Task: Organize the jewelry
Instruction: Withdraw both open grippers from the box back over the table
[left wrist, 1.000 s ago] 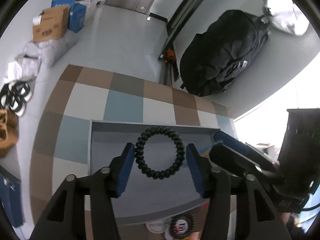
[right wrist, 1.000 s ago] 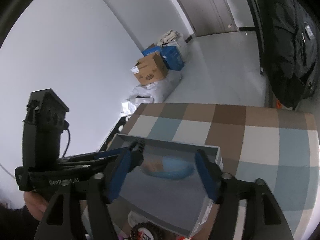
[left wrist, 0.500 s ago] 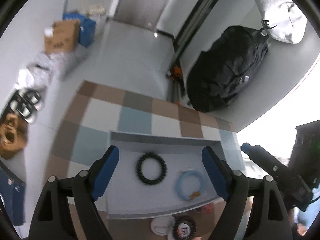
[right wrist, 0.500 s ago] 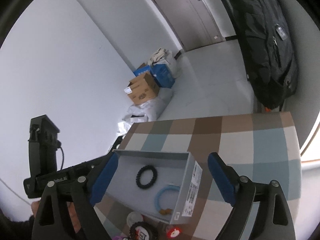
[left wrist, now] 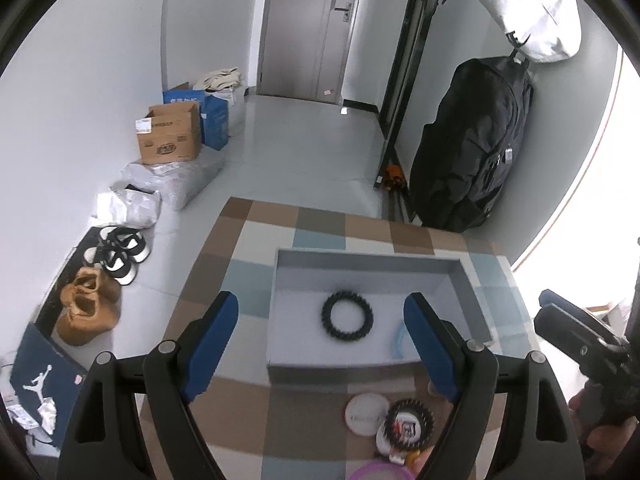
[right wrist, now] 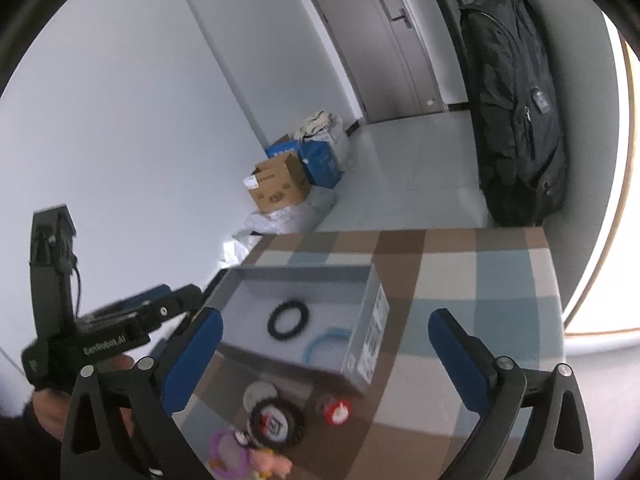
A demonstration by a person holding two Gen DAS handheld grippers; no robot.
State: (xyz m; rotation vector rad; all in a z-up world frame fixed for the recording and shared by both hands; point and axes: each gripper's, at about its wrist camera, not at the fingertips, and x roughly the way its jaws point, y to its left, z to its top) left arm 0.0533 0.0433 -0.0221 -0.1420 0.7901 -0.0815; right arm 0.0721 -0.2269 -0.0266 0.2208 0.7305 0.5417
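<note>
Both grippers wide open, holding nothing: left gripper (left wrist: pixel 322 344), right gripper (right wrist: pixel 324 344). Black bracelet (left wrist: pixel 347 318) flat mid grey tray (left wrist: pixel 360 258), off walls. Blue bracelet (right wrist: pixel 322 346) near tray's right wall. More rings on tabletop (right wrist: pixel 460 280) by front edge.

My left gripper (left wrist: pixel 322 340) has matte black triangulated arms with cut-out windows, silver screw heads at the pivots and flat royal-blue pads (left wrist: pixel 208 344) on the jaws. My right gripper (right wrist: pixel 326 354) is built the same way: black frame, silver screws, blue pads (right wrist: pixel 456 354). Seen from the right wrist, the left unit's black body carries white "GenRobot.AI" lettering and a thin black cable, with a bare-skinned hand (right wrist: pixel 52 404) wrapped round its handle.
</note>
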